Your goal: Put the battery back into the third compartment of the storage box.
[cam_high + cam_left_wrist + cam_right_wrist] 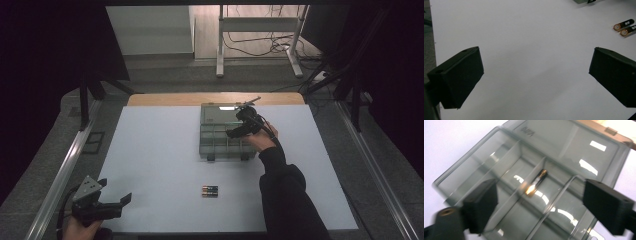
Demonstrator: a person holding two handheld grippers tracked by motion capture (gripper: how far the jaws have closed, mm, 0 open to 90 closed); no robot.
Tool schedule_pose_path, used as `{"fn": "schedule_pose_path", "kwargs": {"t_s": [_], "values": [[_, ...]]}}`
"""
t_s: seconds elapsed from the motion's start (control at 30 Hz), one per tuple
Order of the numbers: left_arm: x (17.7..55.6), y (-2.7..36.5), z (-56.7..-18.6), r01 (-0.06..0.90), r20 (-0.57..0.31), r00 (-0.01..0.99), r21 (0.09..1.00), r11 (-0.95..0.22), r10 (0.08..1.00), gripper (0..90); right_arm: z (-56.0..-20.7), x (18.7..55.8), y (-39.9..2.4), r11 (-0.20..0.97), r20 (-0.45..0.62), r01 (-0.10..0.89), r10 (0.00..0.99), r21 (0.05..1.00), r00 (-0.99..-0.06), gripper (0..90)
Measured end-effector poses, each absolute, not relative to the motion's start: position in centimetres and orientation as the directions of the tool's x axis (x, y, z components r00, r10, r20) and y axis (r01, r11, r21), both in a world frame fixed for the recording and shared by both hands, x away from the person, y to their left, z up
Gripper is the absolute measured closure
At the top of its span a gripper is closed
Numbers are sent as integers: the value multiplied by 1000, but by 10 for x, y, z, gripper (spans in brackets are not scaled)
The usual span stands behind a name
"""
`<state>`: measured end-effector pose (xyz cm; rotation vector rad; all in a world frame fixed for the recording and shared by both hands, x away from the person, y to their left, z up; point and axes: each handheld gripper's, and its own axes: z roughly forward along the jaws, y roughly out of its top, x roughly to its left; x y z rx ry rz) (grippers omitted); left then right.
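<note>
A smoky clear compartment box stands open at the far middle of the white table, lid folded back. My right gripper hovers over it, jaws open and empty. In the right gripper view, between the right gripper's jaws and below them, one battery sits inside a middle compartment, touched by neither pad. Two more batteries lie side by side on the table in front of the box. My left gripper rests open at the near left corner, with bare table between its jaws.
The two loose batteries show at the upper right of the left gripper view. A wooden strip edges the table's far side. Metal rails run along both sides. Beyond the table stand a white frame and floor cables.
</note>
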<state>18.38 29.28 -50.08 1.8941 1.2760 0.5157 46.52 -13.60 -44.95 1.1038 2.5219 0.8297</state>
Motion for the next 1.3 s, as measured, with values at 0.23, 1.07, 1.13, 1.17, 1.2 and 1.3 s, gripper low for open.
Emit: {"fn": "schedule_pose_path", "kwargs": {"t_s": [0.23, 1.07, 1.13, 1.17, 1.2, 1.3], "values": [[184, 293, -501, 593, -87, 411, 782, -194, 907, 0, -442, 441, -133, 608, -42, 540, 686, 583, -727, 0], [184, 293, -501, 592, -86, 406, 783, -190, 910, 0, -448, 383, -121, 624, -15, 502, 636, 599, -772, 3], [184, 293, -501, 591, -86, 406, 784, -190, 910, 0, -450, 379, -120, 623, -9, 519, 645, 585, -764, 2], [184, 293, -501, 591, -86, 406, 784, -190, 910, 0, -451, 377, -120, 624, -5, 520, 643, 583, -766, 4], [184, 293, -501, 591, -85, 406, 783, -191, 910, 0, -452, 374, -120, 620, 8, 526, 642, 582, -767, 3], [184, 292, -500, 592, -84, 405, 783, -191, 910, 0, -456, 367, -119, 638, 5, 517, 626, 570, -779, 20]]}}
